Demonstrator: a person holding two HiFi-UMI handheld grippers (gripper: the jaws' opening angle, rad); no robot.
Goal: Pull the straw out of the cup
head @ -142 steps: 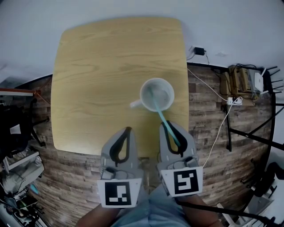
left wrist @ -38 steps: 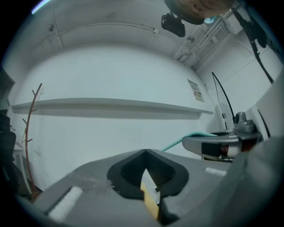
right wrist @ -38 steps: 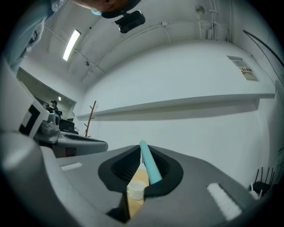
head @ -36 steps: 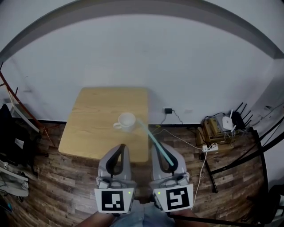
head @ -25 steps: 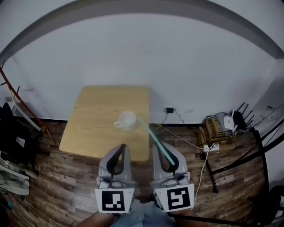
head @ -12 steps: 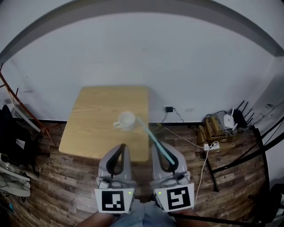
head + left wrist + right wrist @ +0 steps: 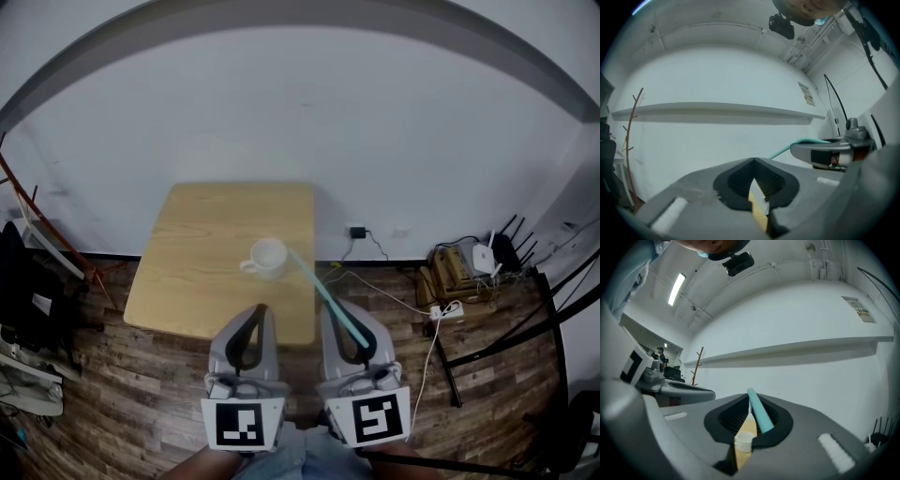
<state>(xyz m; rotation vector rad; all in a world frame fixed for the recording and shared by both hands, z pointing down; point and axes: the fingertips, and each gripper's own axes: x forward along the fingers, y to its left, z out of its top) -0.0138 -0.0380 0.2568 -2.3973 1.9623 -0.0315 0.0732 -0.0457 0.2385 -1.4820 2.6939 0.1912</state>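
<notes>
In the head view a white cup point(image 7: 268, 257) stands on the wooden table point(image 7: 206, 272) far below. My right gripper point(image 7: 331, 307) is shut on a teal straw point(image 7: 326, 298), which slants up and left out of its jaws, clear of the cup. From the right gripper view the straw point(image 7: 759, 416) lies between the pads, with the cup point(image 7: 744, 442) small beneath. My left gripper point(image 7: 257, 308) hangs beside it, shut and empty. The left gripper view shows its tips point(image 7: 753, 160) meeting, and the right gripper point(image 7: 829, 152) with the straw point(image 7: 797, 143) off to the right.
A white wall rises behind the table. On the wood floor at the right lie cables, a power strip point(image 7: 439, 310), a router point(image 7: 485, 256) and a black stand point(image 7: 553, 309). Dark clutter point(image 7: 28, 300) and a thin wooden coat stand point(image 7: 37, 230) fill the left side.
Several seconds ago the straw stood in the cup, seen from close by. Now it is out, held high above the table. Over the last second nothing has moved.
</notes>
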